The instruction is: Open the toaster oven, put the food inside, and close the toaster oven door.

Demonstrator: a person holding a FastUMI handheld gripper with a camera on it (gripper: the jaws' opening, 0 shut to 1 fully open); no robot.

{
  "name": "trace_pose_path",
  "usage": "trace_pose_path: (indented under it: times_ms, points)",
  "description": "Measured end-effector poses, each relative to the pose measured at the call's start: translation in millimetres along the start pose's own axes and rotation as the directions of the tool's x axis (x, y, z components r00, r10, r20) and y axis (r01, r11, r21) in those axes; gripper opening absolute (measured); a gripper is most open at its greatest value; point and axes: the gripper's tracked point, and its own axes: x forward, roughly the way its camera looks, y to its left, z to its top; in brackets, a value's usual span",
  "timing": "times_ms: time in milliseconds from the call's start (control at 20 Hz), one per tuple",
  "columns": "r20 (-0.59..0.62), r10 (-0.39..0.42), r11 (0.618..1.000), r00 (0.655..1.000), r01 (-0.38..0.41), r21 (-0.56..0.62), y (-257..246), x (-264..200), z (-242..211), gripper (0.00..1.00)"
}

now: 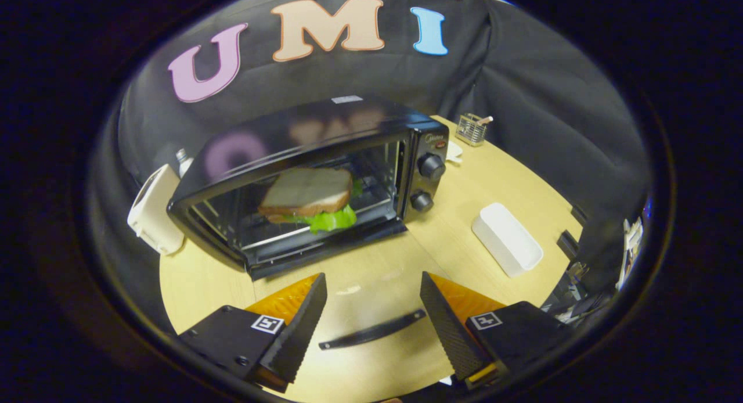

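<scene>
Sandwich (pixel 310 200) sits on the rack inside the toaster oven (pixel 302 176), bread on top and lettuce spilling toward the front, set far enough in that I judge the door (pixel 371 330) can swing up past it. My tongs (pixel 371 327) hang wide open and hold nothing, with the dropped glass door's dark handle lying between the fingers, which I read as lined up for lifting it. Beside the oven a white tray (pixel 507 238) rests bare on the surface (pixel 453 205), presumably where the food came from.

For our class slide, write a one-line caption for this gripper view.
Sandwich sits inside the open toaster oven; the gripper fingers hang open above the lowered door's handle.
</scene>
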Motion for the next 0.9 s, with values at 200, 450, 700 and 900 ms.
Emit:
trace_pose_path:
  times_ms: [200, 450, 700, 900]
  points:
    - [-0.052, 0.032, 0.997, 0.998, -0.035, -0.071, -13, -17, -23, 0.99]
    - [-0.150, 0.096, 0.944, 0.984, -0.138, -0.300, -23, -22, -67, 0.93]
    - [-0.200, 0.147, 0.878, 0.969, -0.221, -0.424, -15, -2, -101, 0.93]
    - [-0.190, 0.185, 0.873, 0.964, -0.250, -0.419, -5, 21, -107, 0.93]
